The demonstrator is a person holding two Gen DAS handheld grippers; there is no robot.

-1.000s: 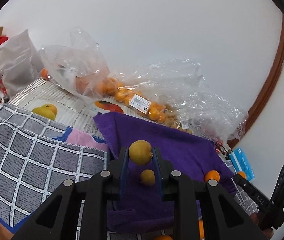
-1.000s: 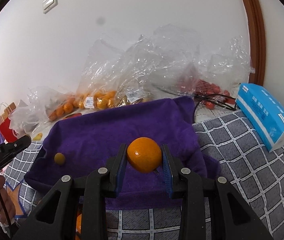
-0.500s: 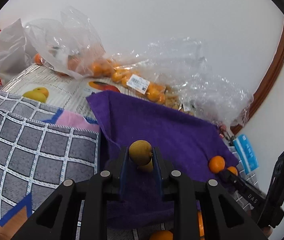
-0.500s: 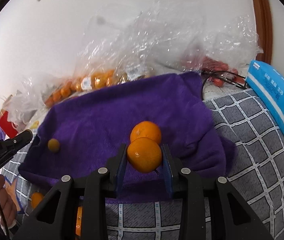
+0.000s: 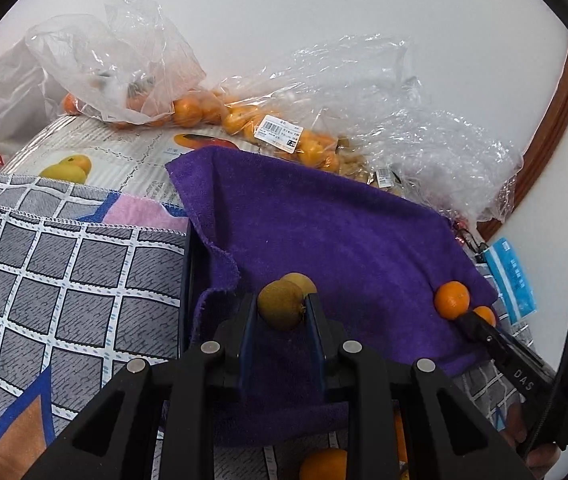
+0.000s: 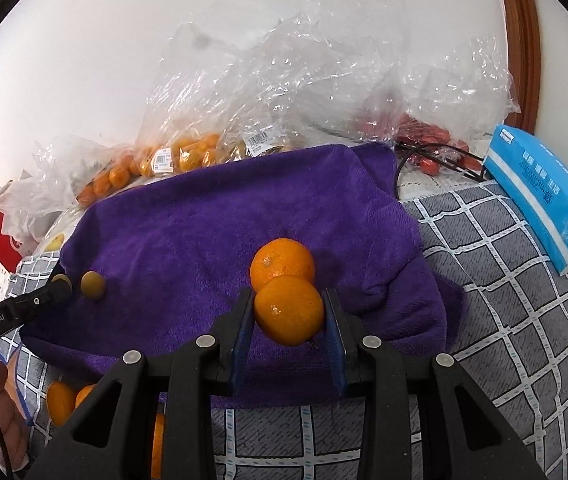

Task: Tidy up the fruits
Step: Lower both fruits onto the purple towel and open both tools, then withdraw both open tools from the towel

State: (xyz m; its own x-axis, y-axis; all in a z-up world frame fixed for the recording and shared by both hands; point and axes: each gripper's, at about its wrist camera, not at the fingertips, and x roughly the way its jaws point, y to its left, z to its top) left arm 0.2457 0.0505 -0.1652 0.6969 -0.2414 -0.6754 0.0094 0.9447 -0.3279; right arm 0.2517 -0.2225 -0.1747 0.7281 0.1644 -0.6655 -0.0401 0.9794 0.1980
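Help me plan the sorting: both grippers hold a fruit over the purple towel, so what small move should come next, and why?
Probably lower the right gripper slightly and open it, leaving its orange beside the orange already lying on the purple towel. The left gripper holds a brown-yellow fruit right by its match, so likes sit together.
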